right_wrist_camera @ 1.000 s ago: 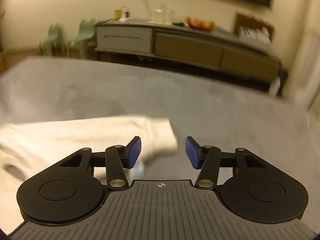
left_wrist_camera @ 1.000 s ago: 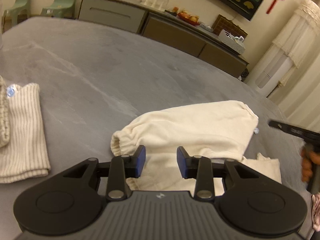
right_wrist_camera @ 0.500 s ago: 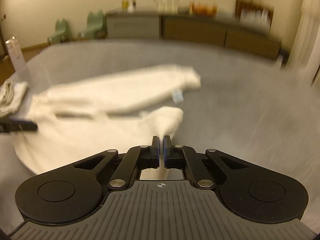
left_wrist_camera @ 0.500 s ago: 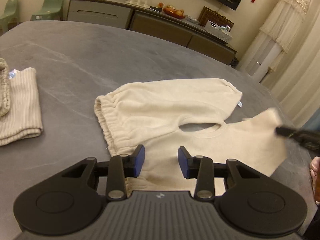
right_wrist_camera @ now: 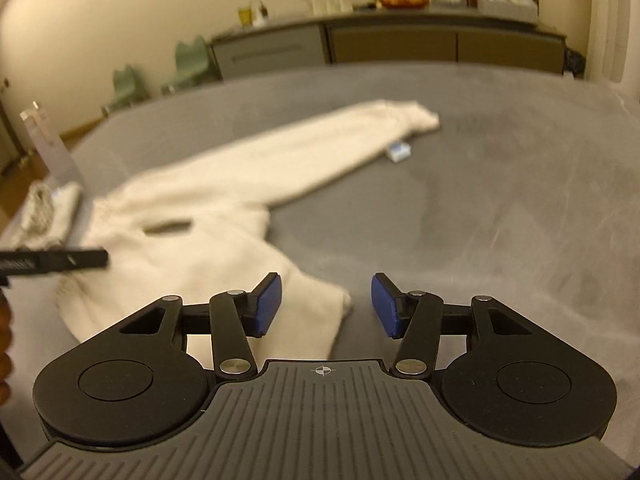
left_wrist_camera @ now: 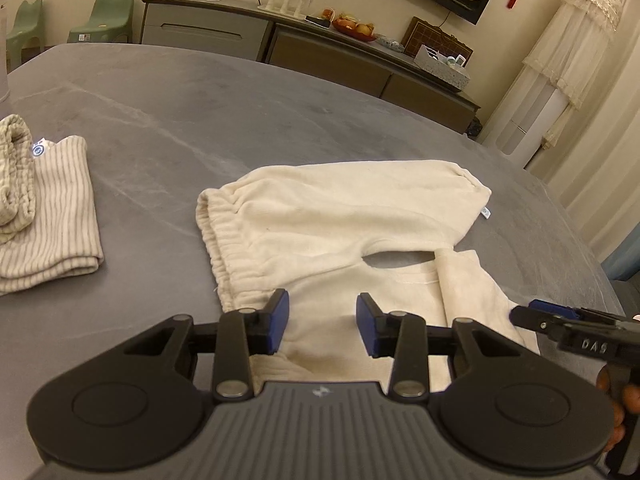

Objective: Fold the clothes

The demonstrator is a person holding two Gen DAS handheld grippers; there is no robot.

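Note:
A pair of cream trousers (left_wrist_camera: 344, 220) lies spread on the grey table (left_wrist_camera: 160, 112), waistband to the left, both legs open to the right. My left gripper (left_wrist_camera: 322, 322) is open and empty above the waist end. My right gripper (right_wrist_camera: 326, 306) is open and empty just over the near leg's hem (right_wrist_camera: 320, 312); the trousers also show in the right wrist view (right_wrist_camera: 256, 184). The right gripper's tip shows in the left wrist view (left_wrist_camera: 536, 316) at the near leg's edge.
A folded striped cloth (left_wrist_camera: 52, 216) with a knitted piece (left_wrist_camera: 16, 176) on it lies at the table's left. A long sideboard (left_wrist_camera: 304, 48) with glasses and fruit stands behind. Two green chairs (left_wrist_camera: 104, 16) stand at the back left.
My right gripper shut on the near leg's hem, pulled it out to the right, then opened and let it go. The trousers now lie spread. My left gripper stayed open.

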